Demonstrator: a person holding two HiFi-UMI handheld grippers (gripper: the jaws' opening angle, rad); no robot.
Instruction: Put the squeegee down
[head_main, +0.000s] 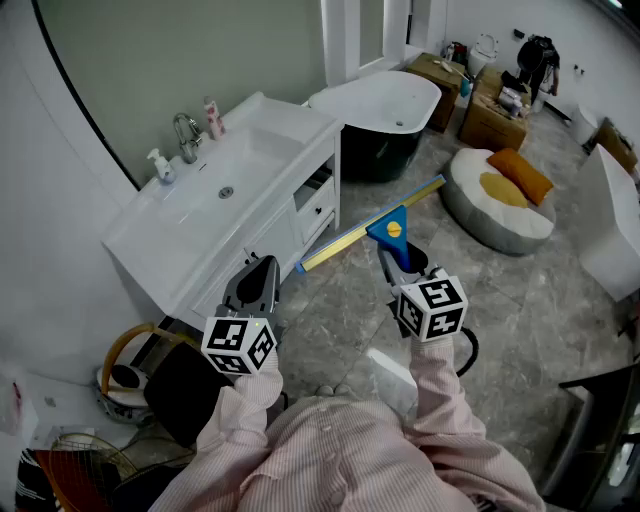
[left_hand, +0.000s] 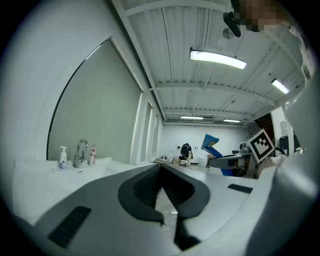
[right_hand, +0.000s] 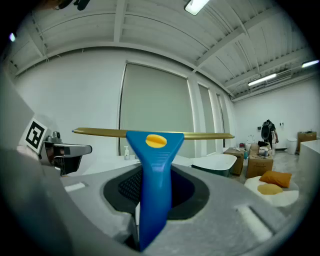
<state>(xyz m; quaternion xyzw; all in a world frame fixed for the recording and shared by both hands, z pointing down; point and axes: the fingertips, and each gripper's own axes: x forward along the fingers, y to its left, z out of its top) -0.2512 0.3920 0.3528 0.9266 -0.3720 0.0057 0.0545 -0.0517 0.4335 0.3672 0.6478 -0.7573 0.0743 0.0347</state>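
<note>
A squeegee (head_main: 385, 228) with a blue handle, a yellow button and a long gold blade is held in the air over the grey tiled floor. My right gripper (head_main: 397, 262) is shut on its handle, blade pointing away from me. In the right gripper view the squeegee (right_hand: 155, 155) stands upright between the jaws of the right gripper (right_hand: 156, 200), its blade level across the picture. My left gripper (head_main: 258, 283) hovers by the vanity's front edge, shut and holding nothing. The left gripper view shows the left gripper (left_hand: 162, 172) with its pads meeting, and the squeegee (left_hand: 214, 146) far off at the right.
A white vanity (head_main: 150, 240) with a sink, faucet (head_main: 186, 135) and soap bottle (head_main: 160, 166) stands at the left. Behind are a bathtub (head_main: 385, 105), a round cushion (head_main: 498, 205) and cardboard boxes (head_main: 492, 118). A basket (head_main: 128, 372) sits low at the left.
</note>
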